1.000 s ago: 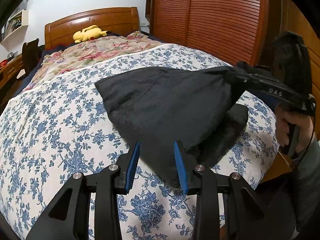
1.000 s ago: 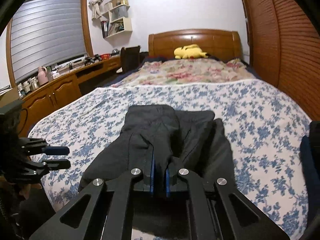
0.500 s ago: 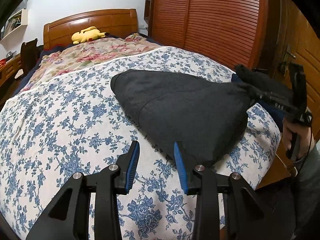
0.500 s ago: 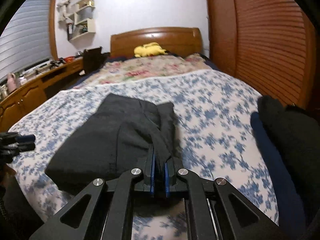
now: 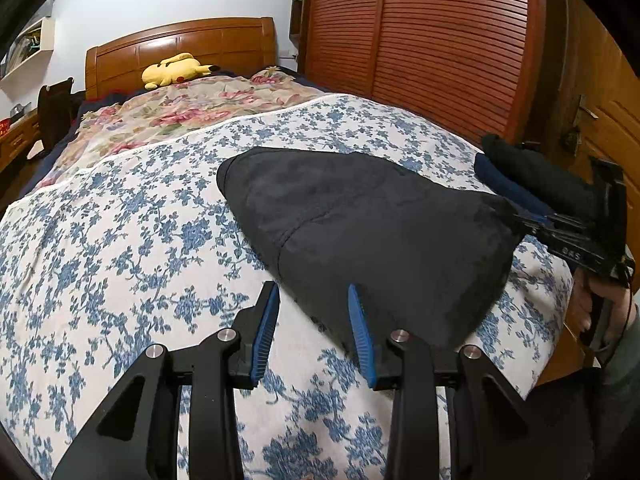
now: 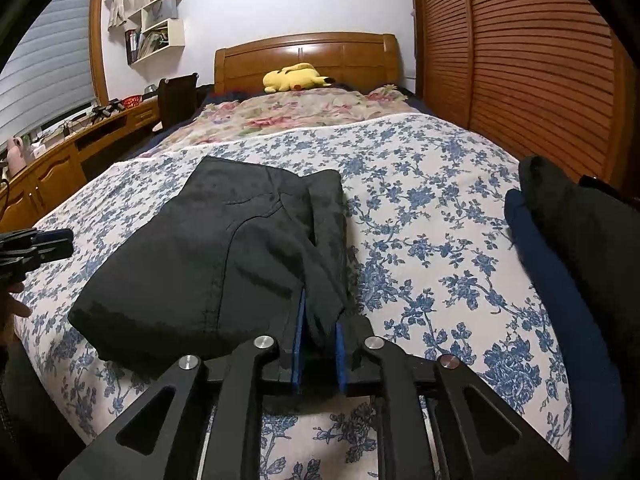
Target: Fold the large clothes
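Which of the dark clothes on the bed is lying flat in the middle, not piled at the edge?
The black folded garment on the blue-flowered cover; the other black piece is heaped on navy fabric by the wardrobe.

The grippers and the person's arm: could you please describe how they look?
Both the left gripper and the right gripper are black linkages with silver pivot screws and blue ribbed pads. The right bears white lettering, a thin cable, and a grey-green sleeve.
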